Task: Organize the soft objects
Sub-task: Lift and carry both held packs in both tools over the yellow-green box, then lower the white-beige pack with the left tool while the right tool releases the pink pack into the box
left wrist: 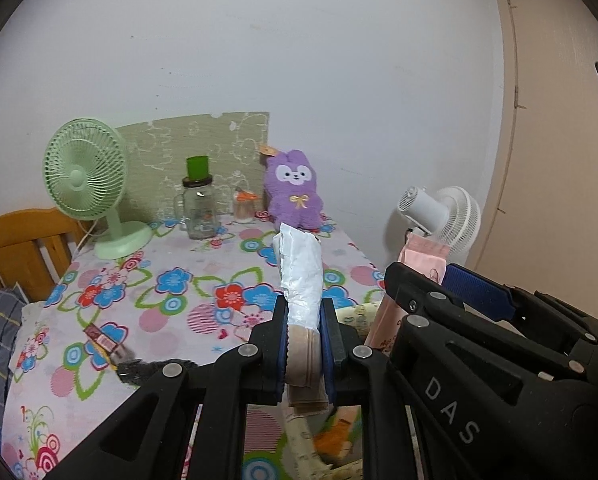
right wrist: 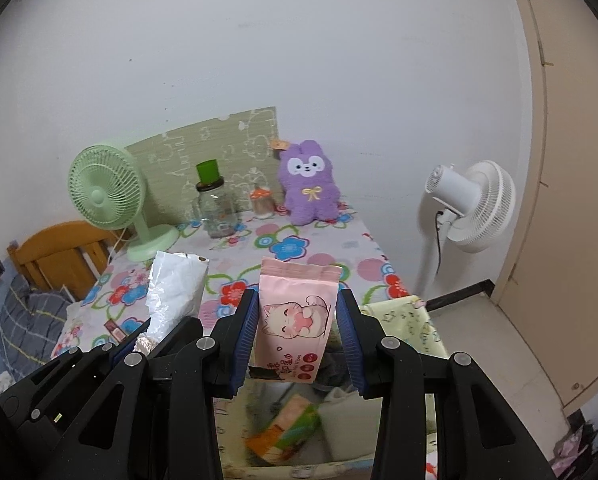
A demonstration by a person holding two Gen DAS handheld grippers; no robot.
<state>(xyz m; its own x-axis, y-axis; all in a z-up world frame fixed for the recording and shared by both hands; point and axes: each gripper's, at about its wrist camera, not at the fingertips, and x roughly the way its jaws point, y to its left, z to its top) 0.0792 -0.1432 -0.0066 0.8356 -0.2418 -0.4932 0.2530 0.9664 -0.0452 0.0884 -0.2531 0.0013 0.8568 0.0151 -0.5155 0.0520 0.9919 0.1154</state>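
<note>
1. The left gripper (left wrist: 303,344) has its jaws pinching a white crinkled packet (left wrist: 301,276); the packet rises from between the blue pads (left wrist: 284,340), and a tan layered part of it sits right in the pinch.
2. The right gripper (right wrist: 297,336) holds a pink wipes pack (right wrist: 295,312) printed with a cartoon cat; the pack stands upright between the jaws, touching the left pad, while a narrow gap shows at the right pad, so I cannot tell how firmly it is clamped.
3. Below the right jaws lies an open fabric bin (right wrist: 407,320) with a pale yellow rim; an orange and green packet (right wrist: 287,428) lies inside, blurred.
4. Beyond both jaws stretches the flowered tablecloth (left wrist: 179,280); at its far edge a purple plush bunny (left wrist: 295,192) sits upright against the wall.
5. Left of the bunny stand a small orange-capped jar (left wrist: 244,208), a glass jar with a green cup on its lid (left wrist: 198,204), and a green desk fan (left wrist: 87,184).
6. A white standing fan (right wrist: 471,204) stands to the right of the table.
</note>
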